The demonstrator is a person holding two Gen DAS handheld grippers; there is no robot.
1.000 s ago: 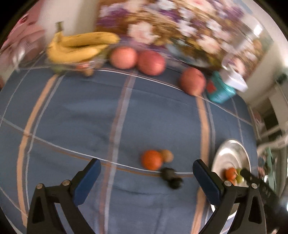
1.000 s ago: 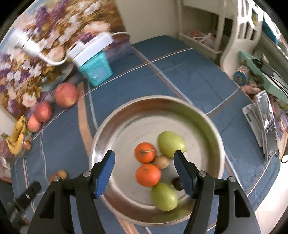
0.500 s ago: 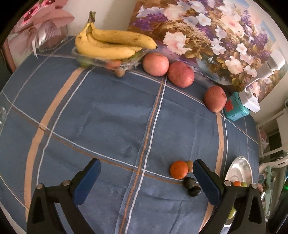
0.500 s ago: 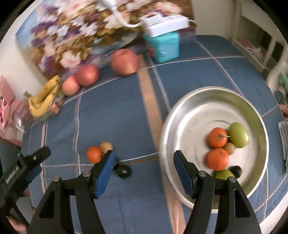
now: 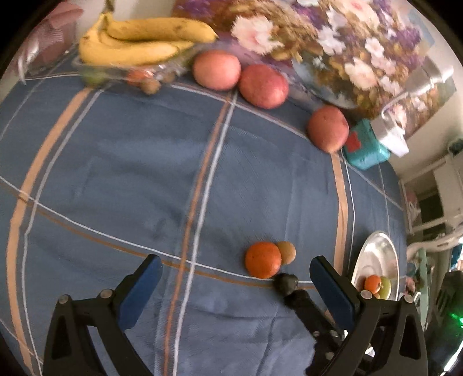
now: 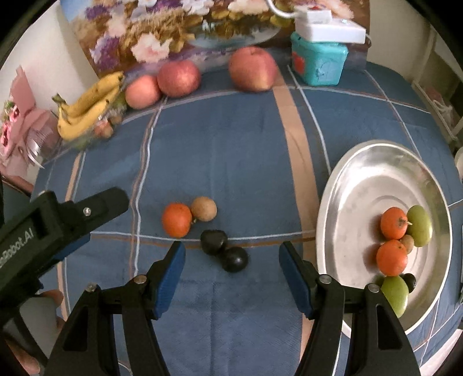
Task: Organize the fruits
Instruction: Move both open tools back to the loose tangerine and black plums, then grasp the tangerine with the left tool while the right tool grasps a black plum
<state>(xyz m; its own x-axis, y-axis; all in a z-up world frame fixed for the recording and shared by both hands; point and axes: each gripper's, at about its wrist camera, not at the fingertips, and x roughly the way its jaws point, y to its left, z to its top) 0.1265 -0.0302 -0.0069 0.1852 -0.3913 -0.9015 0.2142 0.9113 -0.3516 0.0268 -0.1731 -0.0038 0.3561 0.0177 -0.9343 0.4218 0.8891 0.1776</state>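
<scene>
A blue cloth (image 6: 231,150) with tan and white stripes is covering the table, and a flower painting (image 6: 179,26) is leaning against the pale wall at the far edge. The only writing that can be read is white lettering ending in "Robot.AI" on the body of the left gripper (image 6: 60,228), which is reaching in from the left in the right wrist view; its tips are lying outside that picture. The left wrist view is showing that same gripper (image 5: 235,285) with its blue fingers (image 5: 141,285) standing wide apart over the cloth, holding nothing. The right gripper (image 6: 231,274) is hanging with its fingers (image 6: 170,277) apart as well, empty, just above two dark fruits (image 6: 224,250) that are touching each other. Beside them an orange (image 6: 177,219) and a small brown fruit (image 6: 204,208) are sitting together on the cloth. The right view is giving the whole steel plate (image 6: 376,179) with two oranges (image 6: 393,240), two green fruits (image 6: 419,221) and two smaller pieces; the left view is catching only its edge. Along the back, bananas (image 5: 141,40), three apples (image 5: 263,85) and a teal box (image 6: 318,63) under a white device are lying. A pink thing is standing at the far left, blurred.
</scene>
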